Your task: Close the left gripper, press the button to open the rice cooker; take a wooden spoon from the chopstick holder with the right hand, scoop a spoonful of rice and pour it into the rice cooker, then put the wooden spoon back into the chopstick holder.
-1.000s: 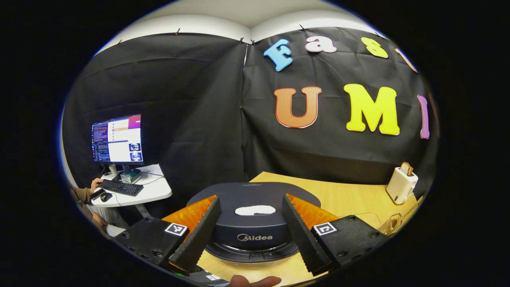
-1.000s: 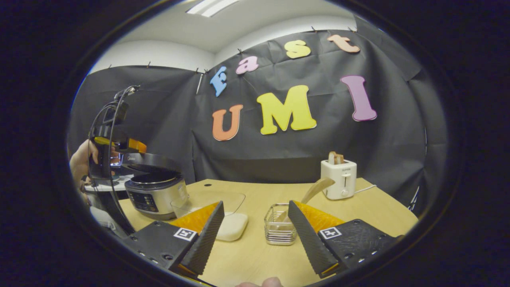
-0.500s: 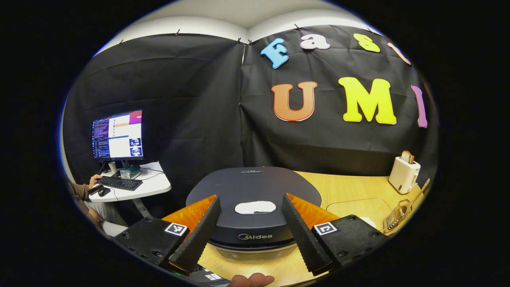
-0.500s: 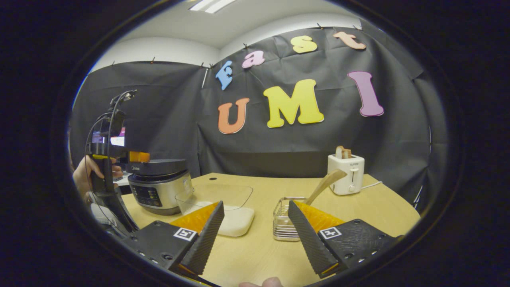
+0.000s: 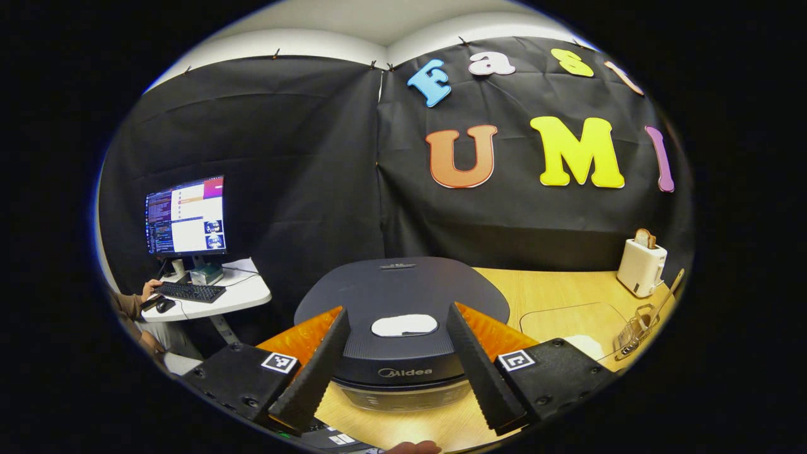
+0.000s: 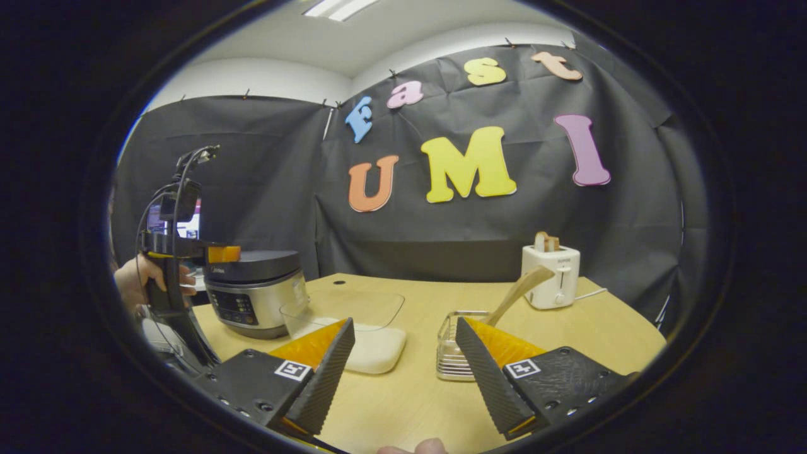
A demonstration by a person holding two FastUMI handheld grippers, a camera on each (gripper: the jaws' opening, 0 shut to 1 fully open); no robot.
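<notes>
In the right gripper view, the right gripper [image 6: 403,372] hangs above the near edge of the light wooden table [image 6: 567,328] with its jaws spread wide and nothing between them. Just past it, a clear glass dish of white rice [image 6: 372,343] sits beside a wire chopstick holder [image 6: 455,353], from which a pale wooden spoon [image 6: 520,287] leans toward a white toaster [image 6: 550,277] near the far right edge. At the table's left edge stands a silver rice cooker with a dark, closed lid [image 6: 255,293], and the left gripper [image 6: 217,254], held by a hand [image 6: 135,284], sits level with that lid's near side.
</notes>
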